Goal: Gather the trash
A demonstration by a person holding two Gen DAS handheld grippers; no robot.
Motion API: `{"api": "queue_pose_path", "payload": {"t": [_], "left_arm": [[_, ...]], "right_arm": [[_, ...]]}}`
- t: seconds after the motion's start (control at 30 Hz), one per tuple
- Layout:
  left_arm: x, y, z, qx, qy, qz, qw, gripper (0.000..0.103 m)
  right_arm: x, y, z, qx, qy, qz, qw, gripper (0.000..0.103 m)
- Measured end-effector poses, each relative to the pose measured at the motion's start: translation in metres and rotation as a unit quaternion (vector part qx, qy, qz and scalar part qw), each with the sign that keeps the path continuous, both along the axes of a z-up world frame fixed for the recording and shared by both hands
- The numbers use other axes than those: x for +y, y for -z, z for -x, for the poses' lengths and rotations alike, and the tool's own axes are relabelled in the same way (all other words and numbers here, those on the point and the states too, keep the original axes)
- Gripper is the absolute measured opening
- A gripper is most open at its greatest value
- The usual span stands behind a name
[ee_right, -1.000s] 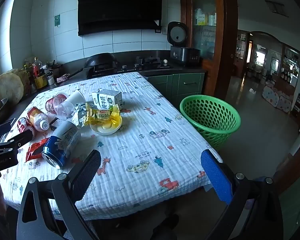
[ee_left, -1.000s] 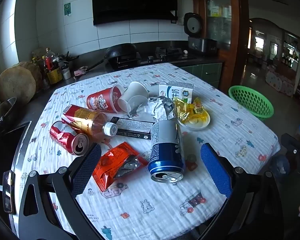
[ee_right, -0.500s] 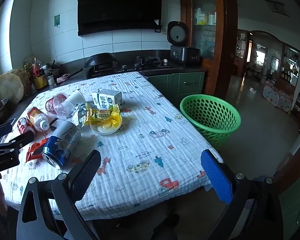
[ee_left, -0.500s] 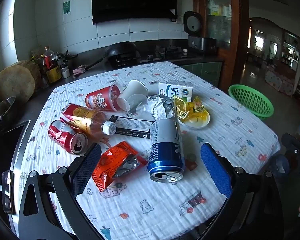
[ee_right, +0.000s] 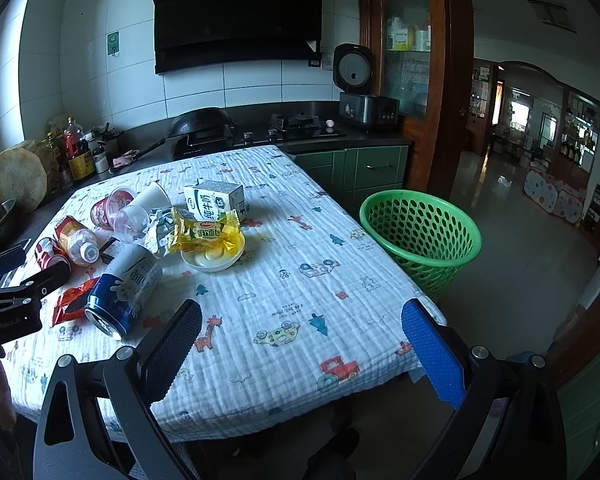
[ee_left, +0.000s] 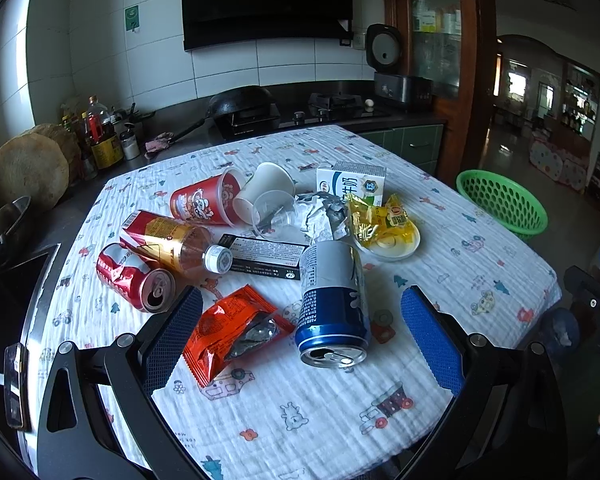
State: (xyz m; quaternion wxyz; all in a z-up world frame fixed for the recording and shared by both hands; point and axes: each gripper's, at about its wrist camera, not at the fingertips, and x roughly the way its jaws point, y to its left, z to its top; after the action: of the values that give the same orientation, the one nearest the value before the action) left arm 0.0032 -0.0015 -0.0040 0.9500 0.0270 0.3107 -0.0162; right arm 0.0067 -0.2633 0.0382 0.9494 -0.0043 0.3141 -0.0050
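Trash lies in a heap on the table's patterned cloth (ee_left: 300, 408): a blue-and-white can (ee_left: 334, 300) on its side, an orange snack wrapper (ee_left: 232, 330), a red can (ee_left: 134, 278), a capped bottle (ee_left: 172, 242), a black box (ee_left: 266, 256), a red cup (ee_left: 204, 202), a white cup (ee_left: 266, 192), crumpled foil (ee_left: 324, 216), a milk carton (ee_left: 350, 186) and a yellow packet on a white dish (ee_left: 384, 226). My left gripper (ee_left: 300, 336) is open, its fingers standing either side of the blue can and wrapper, just short of them. My right gripper (ee_right: 300, 344) is open over the table's near edge, holding nothing.
A green mesh basket (ee_right: 420, 232) stands on the floor beside the table's right side. Behind the table runs a dark counter with a wok (ee_right: 202, 124), a stove, bottles (ee_right: 74, 152) and a rice cooker (ee_right: 354, 68). A doorway opens at the right.
My left gripper has crept slightly forward toward the blue can. The right gripper has barely moved. Both stay open.
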Motion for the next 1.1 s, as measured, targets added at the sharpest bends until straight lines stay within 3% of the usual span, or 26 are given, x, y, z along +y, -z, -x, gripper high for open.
{"api": "queue_pose_path", "payload": {"t": [1.1], "left_arm": [[-0.0077, 0.0031, -0.0061, 0.006, 0.018, 0.005, 0.9998, 0.098]], "right_arm": [[-0.0038, 0.0007, 0.0038, -0.003, 0.016, -0.003, 1.0, 0.097]]}}
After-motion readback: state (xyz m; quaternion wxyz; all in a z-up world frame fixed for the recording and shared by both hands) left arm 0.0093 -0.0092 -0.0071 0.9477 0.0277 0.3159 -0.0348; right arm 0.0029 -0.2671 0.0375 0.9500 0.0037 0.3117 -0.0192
